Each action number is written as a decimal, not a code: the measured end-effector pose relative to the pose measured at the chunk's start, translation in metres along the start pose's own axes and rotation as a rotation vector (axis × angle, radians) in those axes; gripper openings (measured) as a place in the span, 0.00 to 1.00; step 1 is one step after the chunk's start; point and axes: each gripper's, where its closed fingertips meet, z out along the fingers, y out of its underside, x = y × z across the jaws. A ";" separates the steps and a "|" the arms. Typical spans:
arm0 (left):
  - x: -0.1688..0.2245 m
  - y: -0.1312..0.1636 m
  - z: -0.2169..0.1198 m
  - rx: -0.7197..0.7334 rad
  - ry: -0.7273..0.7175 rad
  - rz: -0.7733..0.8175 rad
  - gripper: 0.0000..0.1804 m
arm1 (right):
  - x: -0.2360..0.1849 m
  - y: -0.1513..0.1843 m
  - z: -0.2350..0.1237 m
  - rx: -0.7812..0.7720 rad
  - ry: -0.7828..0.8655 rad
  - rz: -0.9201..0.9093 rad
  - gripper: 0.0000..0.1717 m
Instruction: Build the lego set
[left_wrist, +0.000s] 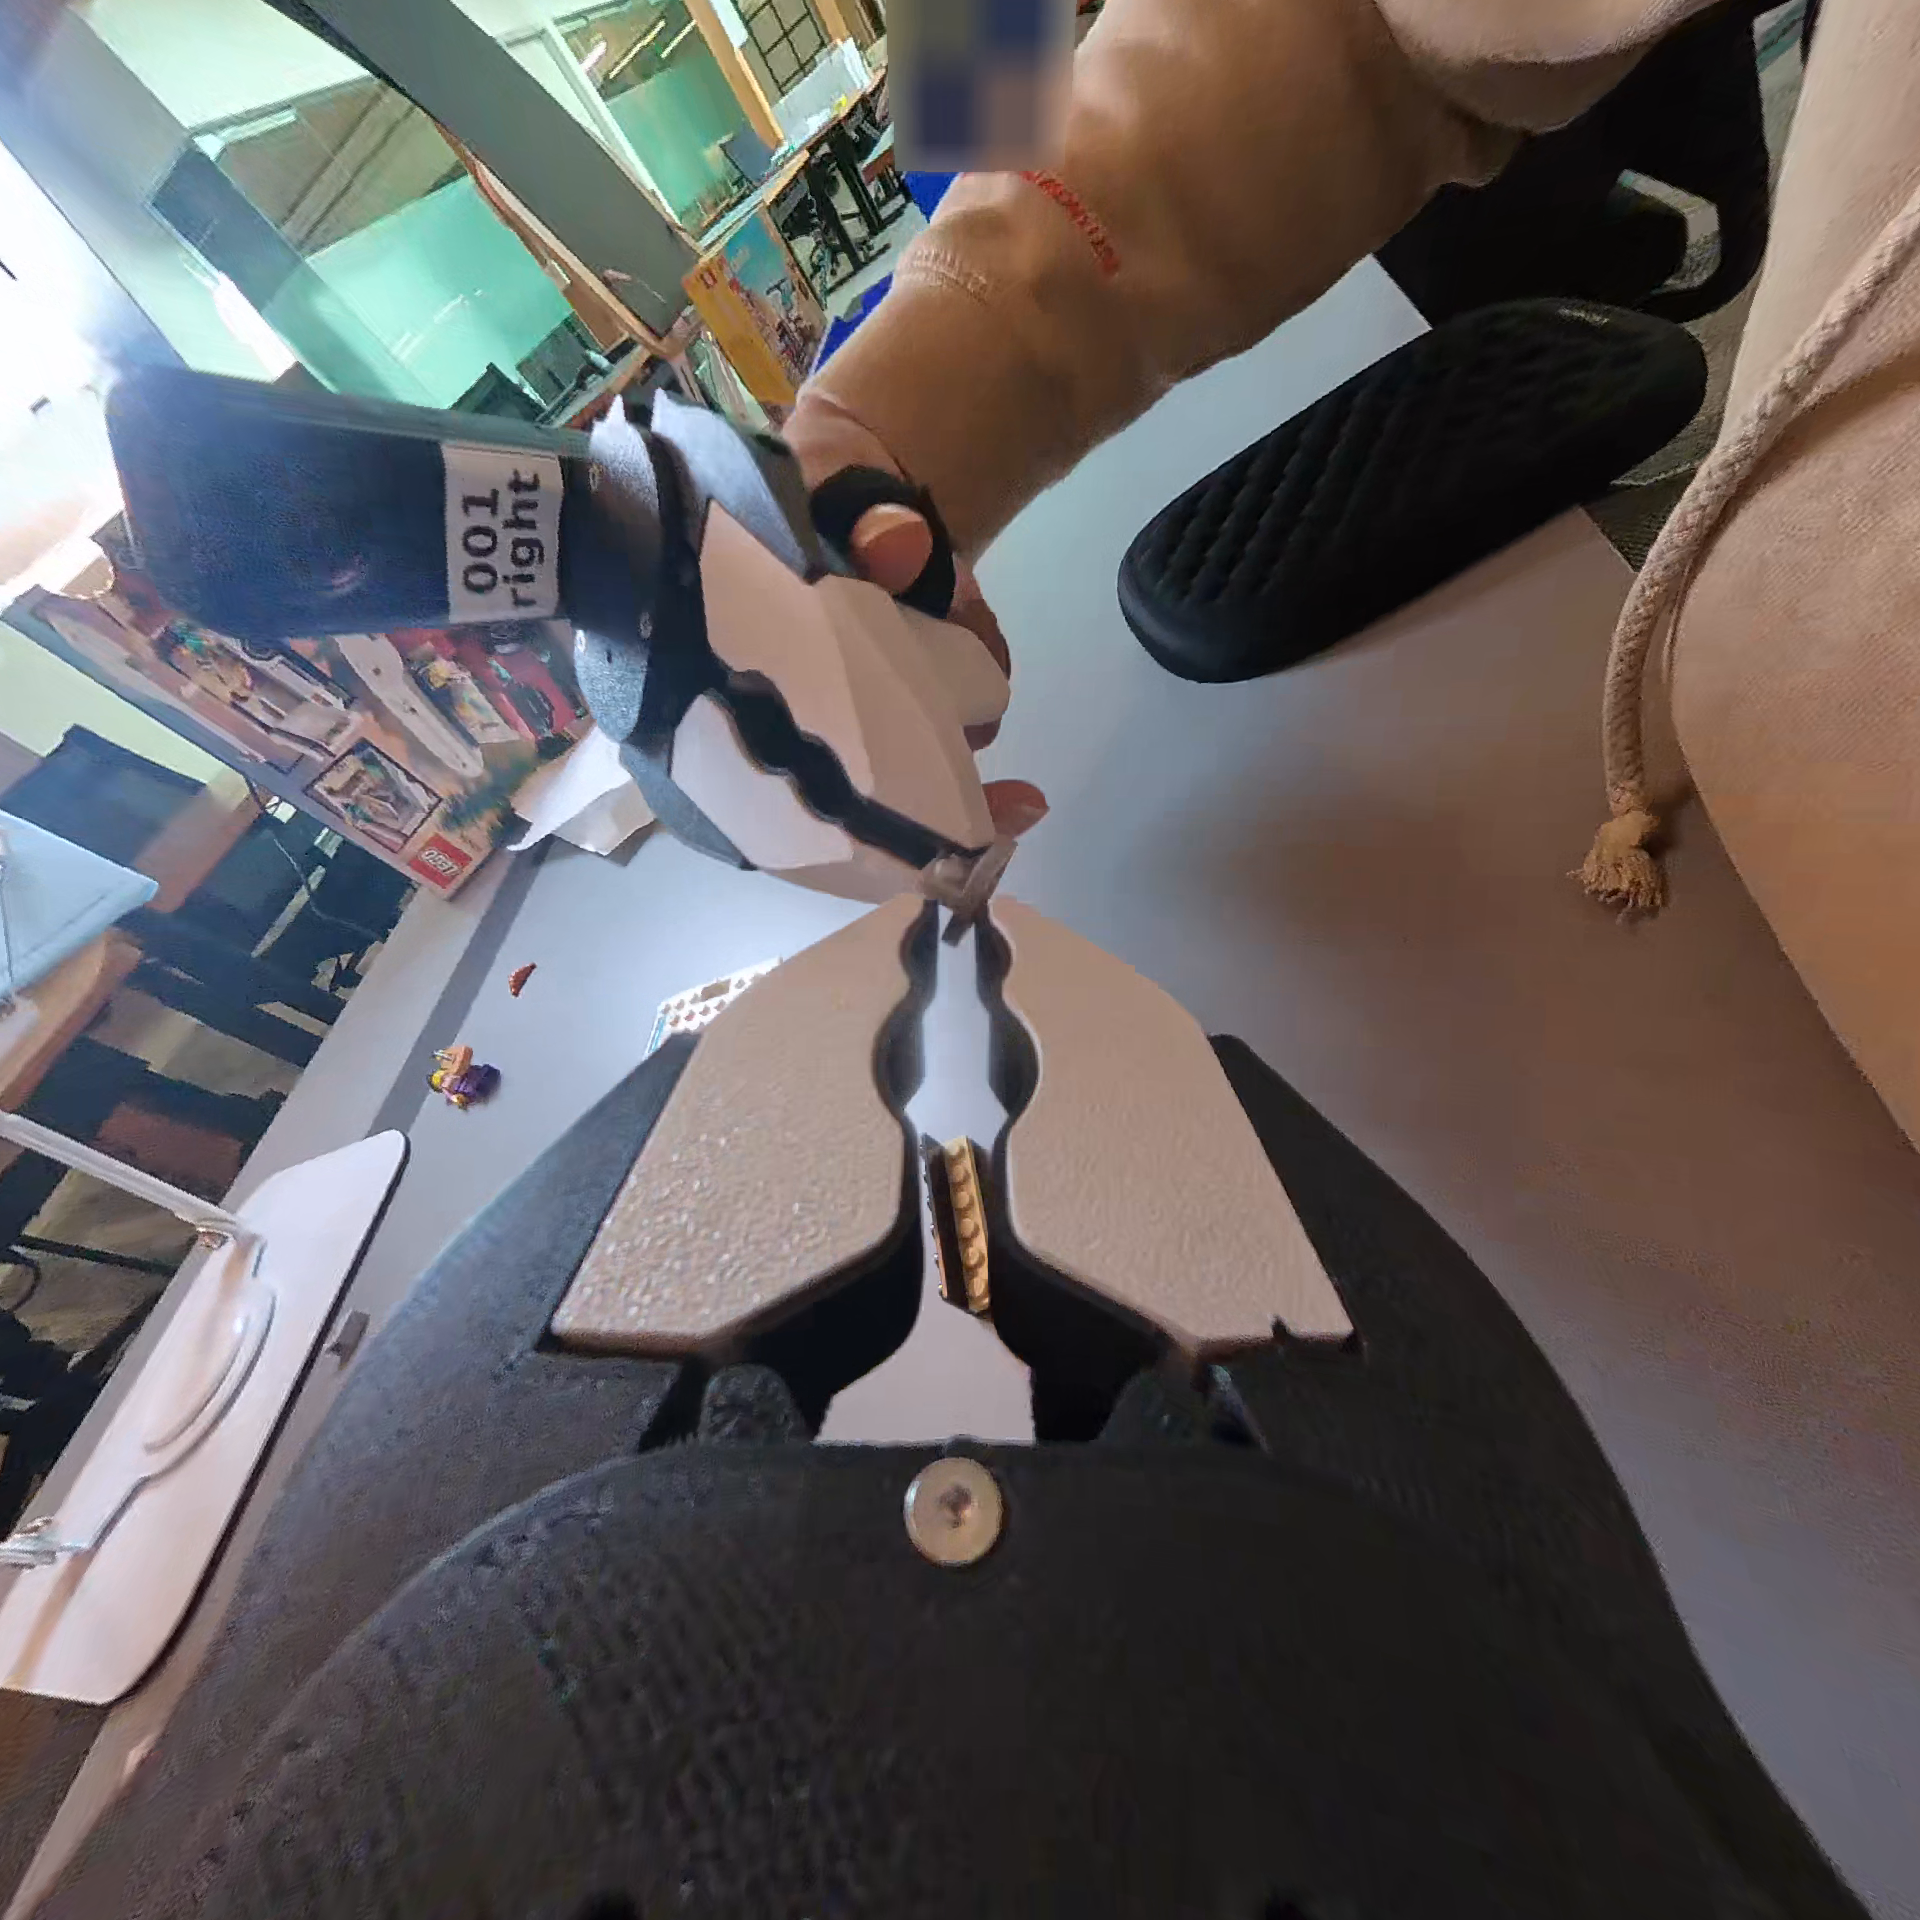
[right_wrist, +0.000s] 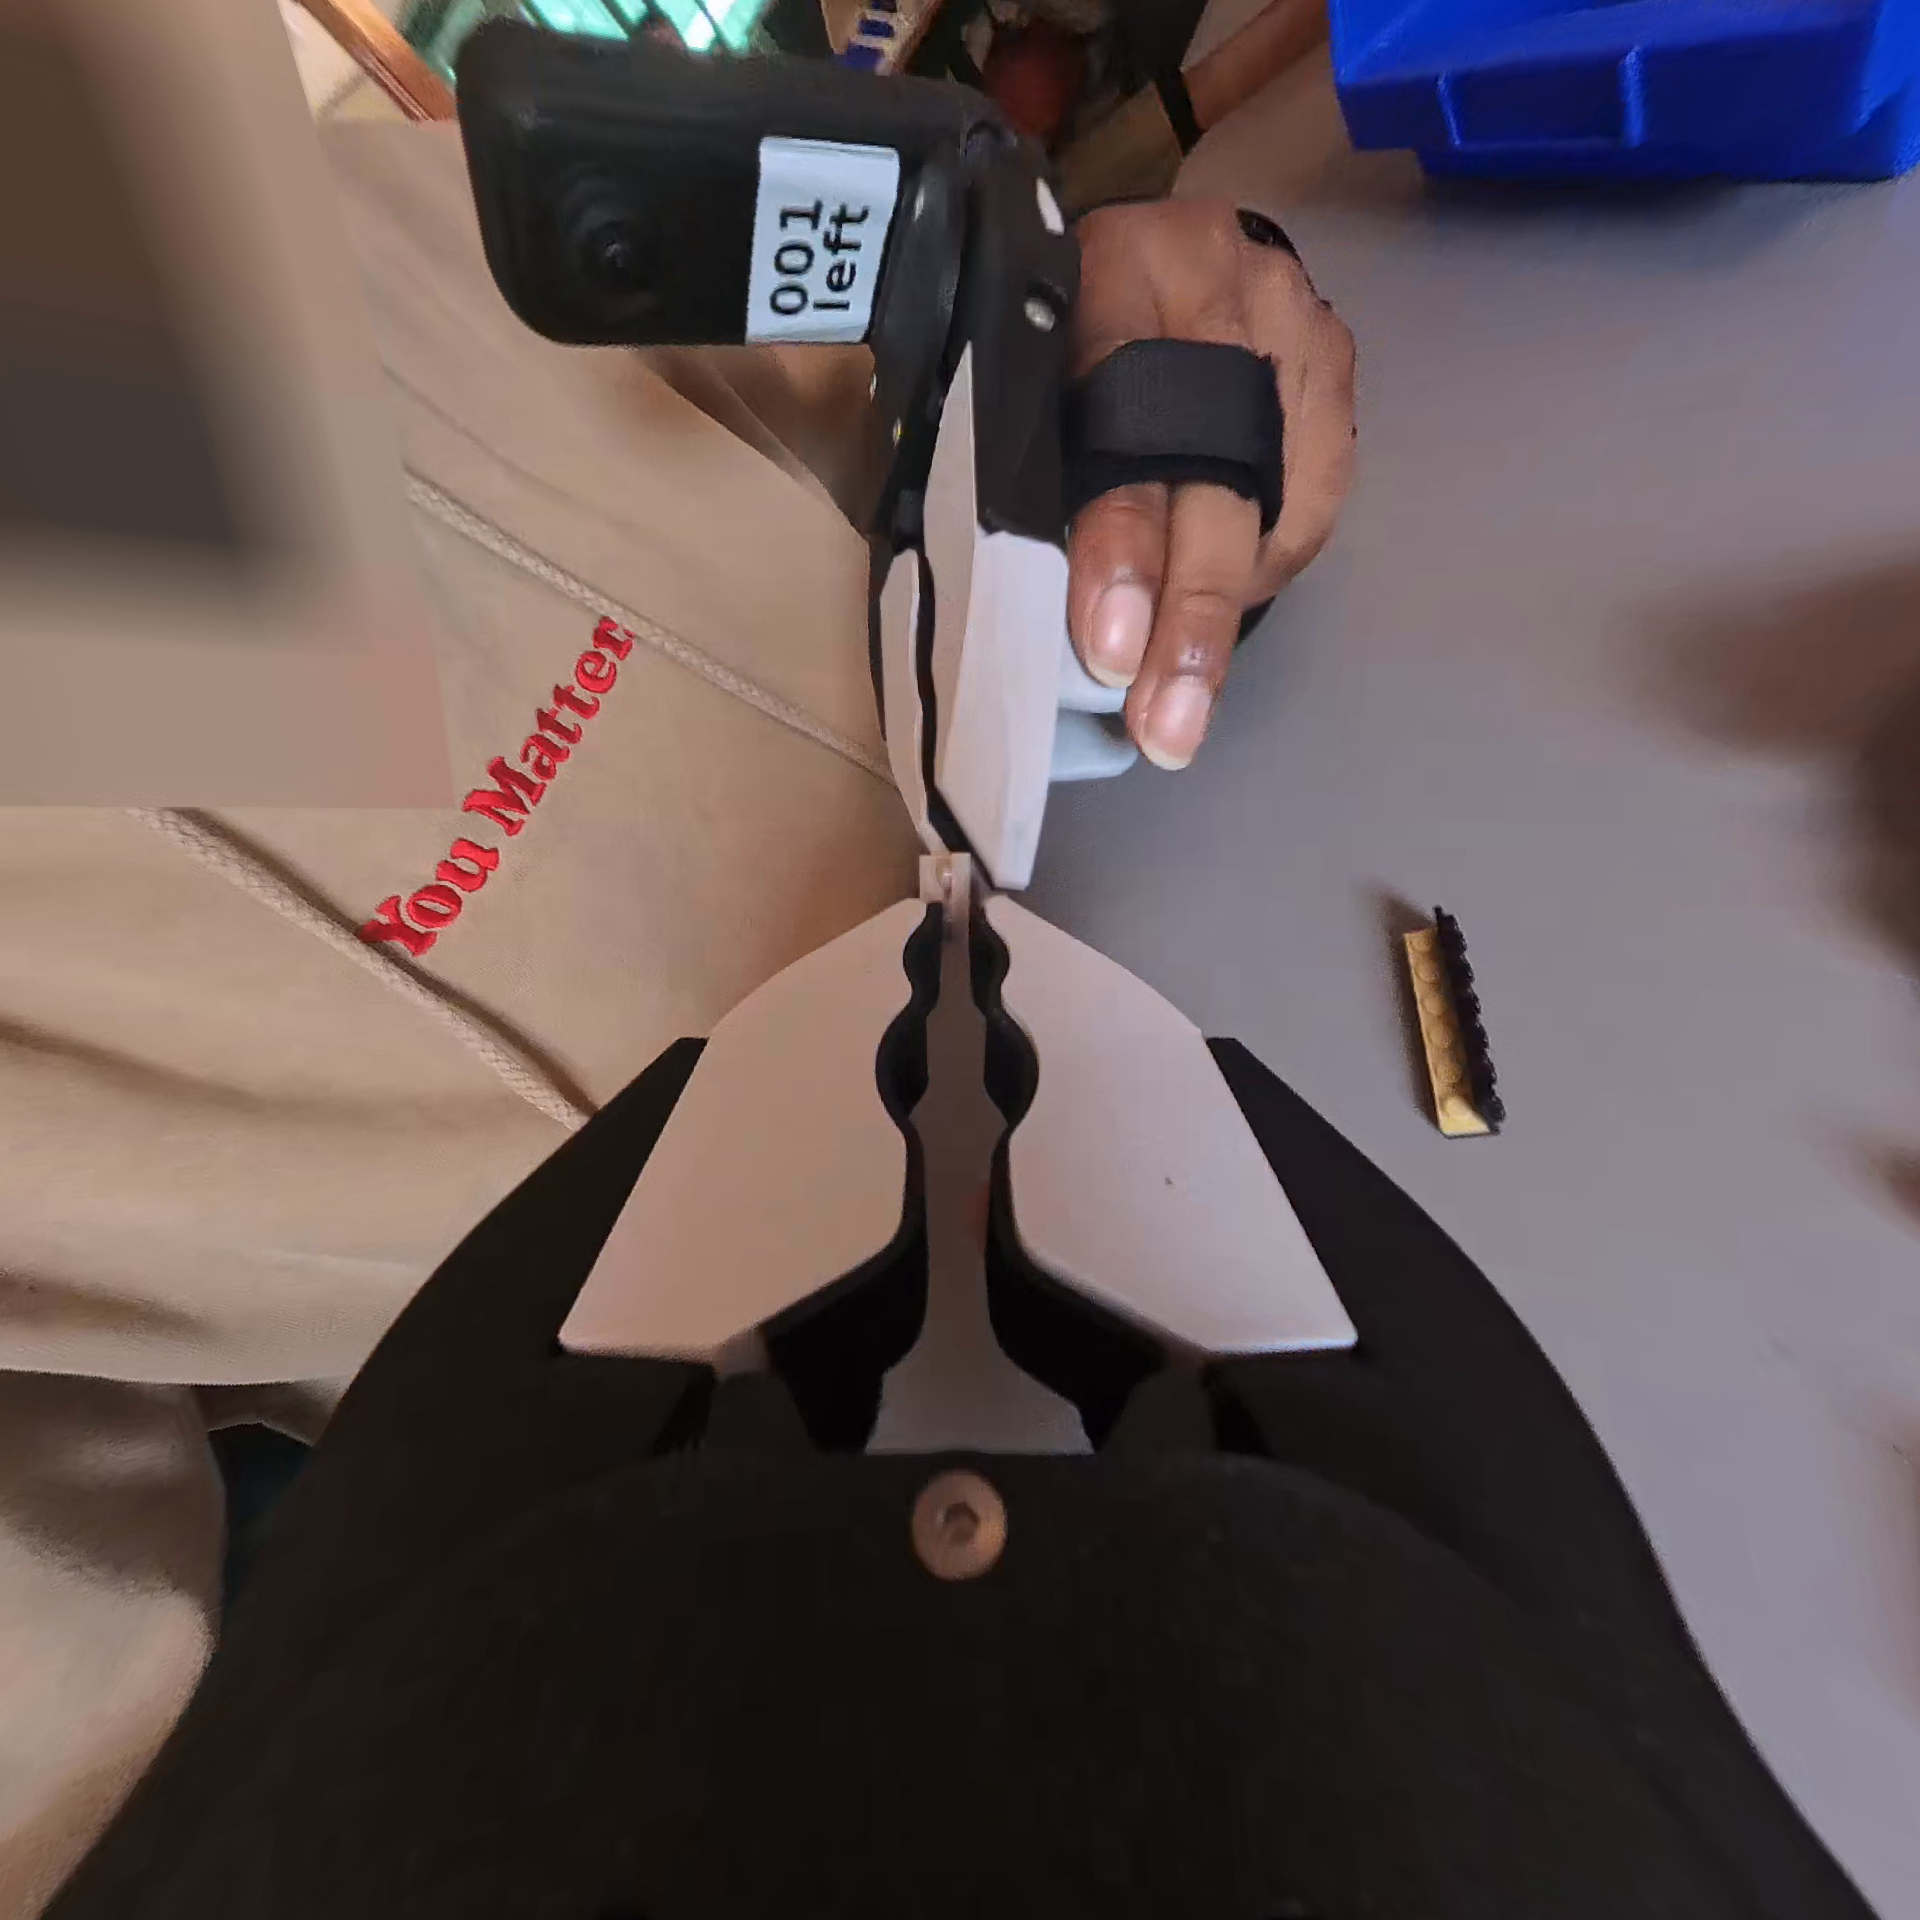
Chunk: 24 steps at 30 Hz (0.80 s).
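Both grippers meet tip to tip above the grey counter (right_wrist: 1558, 623), sharing one small tan toy-brick piece (right_wrist: 945, 875). The right gripper (right_wrist: 954, 914) has its fingers nearly closed and pinching the near end of that piece; the left gripper (left_wrist: 961, 914), seen in the right wrist view coming down from above, closes its fingers on the far end. In the left wrist view the piece (left_wrist: 971, 883) looks like two small parts joined at an angle, pinched by the tips of both pairs of fingers. It hangs in the air off the counter, close to the person's beige sweatshirt (right_wrist: 312, 1039). On the counter, well apart from the grippers, lies a long tan studded plate with a black toothed strip along one side (right_wrist: 1449, 1023). Farther towards the counter's far edge lie a small purple and yellow toy figure (left_wrist: 464, 1075), a little brown piece (left_wrist: 523, 977) and a white studded plate (left_wrist: 707, 1003). A blue bin (right_wrist: 1621, 83) stands at a far corner.
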 end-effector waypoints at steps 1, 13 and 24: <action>-0.001 -0.001 -0.001 0.000 -0.012 -0.002 0.03 | 0.000 -0.002 -0.001 0.022 -0.016 0.011 0.03; -0.021 0.021 0.005 -0.032 0.003 -0.434 0.02 | 0.018 -0.016 -0.021 0.108 0.654 -0.450 0.09; -0.018 0.039 0.007 -0.123 0.033 -0.434 0.11 | 0.038 0.002 -0.017 -0.096 0.678 -0.487 0.02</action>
